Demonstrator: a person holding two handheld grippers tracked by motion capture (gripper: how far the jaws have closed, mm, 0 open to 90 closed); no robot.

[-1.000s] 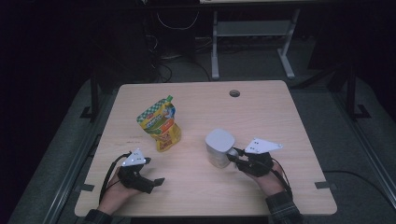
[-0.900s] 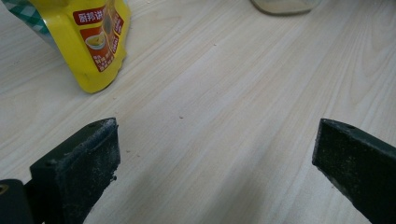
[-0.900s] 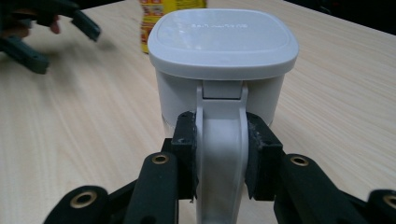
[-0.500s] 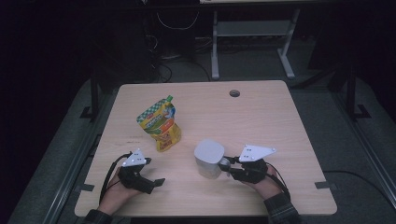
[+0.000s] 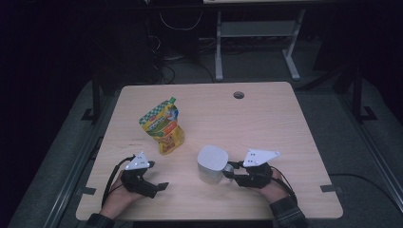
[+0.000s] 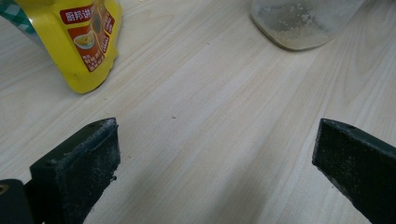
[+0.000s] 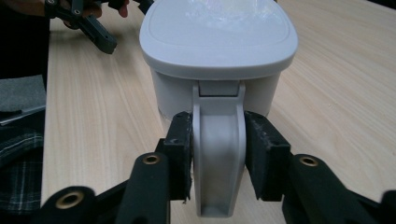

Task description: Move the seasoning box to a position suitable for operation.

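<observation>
Holding the handle of the white lidded jug between its jaws, the right gripper sits at the near right of the table. Its jaws have just been opening, and in the right gripper view the pads flank the handle closely, the left one touching or nearly so, the right one with a thin gap, so I judge the hold loosened rather than clamped. The jug stands upright on the table with its lid on, near the front edge and about midway across. The left gripper rests at the near left with its jaws wide apart and nothing between them, pointing across bare wood toward the jug's base. Farther back, left of centre, a yellow pouch stands upright, apart from the jug. The step looks like setting the jug down and letting go. To do it well, spread the jaws evenly until both pads clear the handle, then draw the right gripper straight back along the handle's line, without any sideways drag that could turn or tip the jug. Keep the left gripper clear, or ready to steady the jug's wall. Beyond the pouch, a round hole marks the far edge.
</observation>
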